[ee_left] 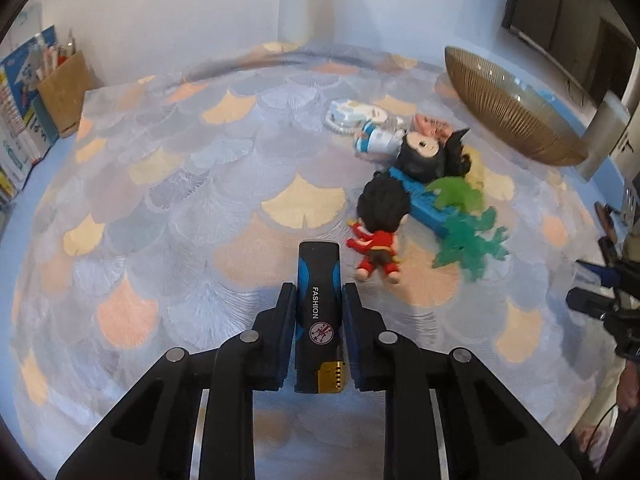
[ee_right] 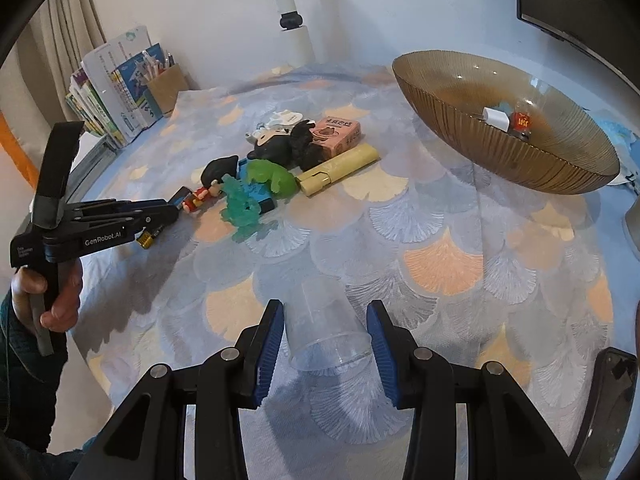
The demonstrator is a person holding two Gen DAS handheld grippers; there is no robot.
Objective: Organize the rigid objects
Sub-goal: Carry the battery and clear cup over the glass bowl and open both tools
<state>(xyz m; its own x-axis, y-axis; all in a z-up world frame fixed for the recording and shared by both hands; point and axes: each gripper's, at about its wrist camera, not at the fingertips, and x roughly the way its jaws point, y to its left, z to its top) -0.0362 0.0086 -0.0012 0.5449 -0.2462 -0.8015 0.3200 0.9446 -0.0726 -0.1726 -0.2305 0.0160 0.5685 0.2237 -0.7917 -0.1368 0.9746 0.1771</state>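
Black lighter (ee_left: 319,316) sits clamped lengthwise in your left jaws; right jaws stand wide around the clear cup (ee_right: 326,330), not pinching.

Tablecloth (ee_right: 440,240) has a fan-scale pattern in blue, peach and cream, pretty busy. Back left corner there's a cardboard holder (ee_right: 166,86) stuffed with pens, right next to a row of books (ee_right: 106,92) leaning against the white wall. A white post (ee_right: 294,20) (dark clamp on it) stands behind the table. Beige curtain (ee_right: 60,20) far left.
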